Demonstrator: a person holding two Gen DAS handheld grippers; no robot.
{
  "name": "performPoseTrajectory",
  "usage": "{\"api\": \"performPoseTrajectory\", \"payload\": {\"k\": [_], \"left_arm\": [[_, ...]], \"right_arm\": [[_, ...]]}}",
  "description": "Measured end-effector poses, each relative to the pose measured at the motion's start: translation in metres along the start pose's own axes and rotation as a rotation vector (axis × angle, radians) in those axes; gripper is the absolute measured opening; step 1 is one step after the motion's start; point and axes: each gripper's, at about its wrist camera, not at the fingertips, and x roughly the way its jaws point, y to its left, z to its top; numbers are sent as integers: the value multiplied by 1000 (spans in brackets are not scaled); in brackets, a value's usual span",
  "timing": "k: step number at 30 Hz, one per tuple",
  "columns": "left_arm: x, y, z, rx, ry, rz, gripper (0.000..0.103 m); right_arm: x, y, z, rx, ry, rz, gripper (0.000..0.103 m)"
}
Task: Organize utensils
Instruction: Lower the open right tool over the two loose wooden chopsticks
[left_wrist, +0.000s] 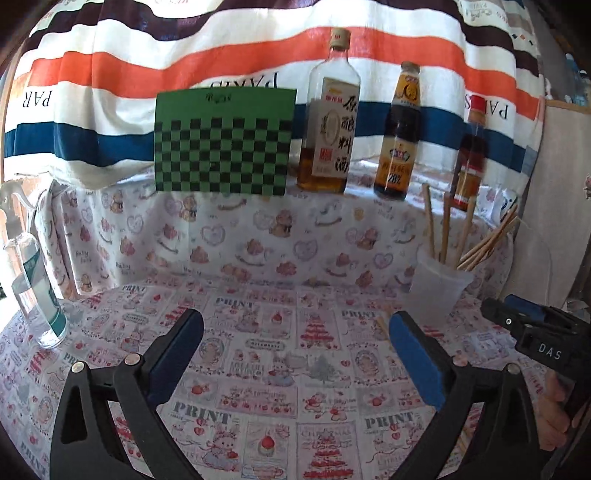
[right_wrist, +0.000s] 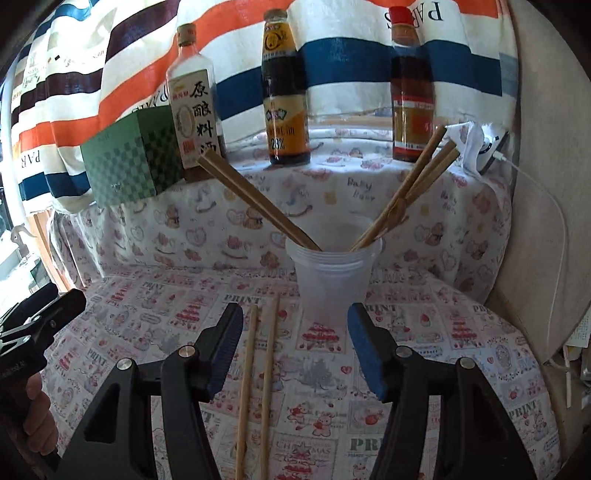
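Blue pads on both my grippers, and both are spread wide with nothing between them. My right gripper (right_wrist: 295, 347) hovers low over the printed tablecloth (right_wrist: 325, 373), and two loose chopsticks (right_wrist: 258, 387) lie flat on the cloth right between its fingers, side by side, pointing toward the cup. Just past their far tips stands the clear plastic cup (right_wrist: 332, 280) — it already has chopsticks in it (right_wrist: 258, 203), one bunch leaning left and another (right_wrist: 410, 192) leaning right.

My left gripper (left_wrist: 295, 354) is off to the side over bare cloth, the same cup (left_wrist: 437, 291) ahead and to its right, with the right gripper's body near it.

Further back, on the raised ledge: a green checkered box (right_wrist: 129, 162), a cooking wine bottle (right_wrist: 194, 107), a dark sauce bottle (right_wrist: 284, 92) and a red-capped bottle (right_wrist: 412, 92) — all upright against a striped towel (right_wrist: 351, 66). From the left view there's also a clear spray bottle (left_wrist: 35, 280) at the left edge of the table
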Motion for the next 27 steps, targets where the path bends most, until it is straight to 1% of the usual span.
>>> {"api": "performPoseTrajectory", "payload": {"k": [1,4,7,9,12,15,17,18,19,21,24,26,27], "left_arm": [[4,0,-2,7,6,5,100],[4,3,-5,8,-24,31,100],[3,3,-5,17,-27,17,100],[4,1,-5,21,-25,18,100],[8,-2,-8,39,-16,28,100],[12,-5,-11,52,-4,38,100],[16,-6,-12,59,8,44,100],[18,-7,-13,59,19,42,100],[20,-6,-14,54,35,34,100],[24,-5,-15,38,59,29,100],[26,-4,-17,37,70,35,100],[28,-4,-18,36,80,40,100],[29,-4,-18,34,85,39,100]], "right_arm": [[6,-1,-3,4,17,-2,61],[25,-1,-10,8,94,31,61],[42,1,-18,5,173,68,62],[49,3,-23,3,202,74,62],[50,6,-26,-12,219,86,62],[53,4,-25,1,263,129,62],[59,2,-27,16,300,138,55],[62,1,-28,20,321,138,48],[66,1,-30,22,339,138,44],[70,2,-32,15,363,152,39],[74,8,-36,-24,380,150,34],[75,13,-39,-51,380,139,27],[75,15,-41,-65,380,128,20]]}}
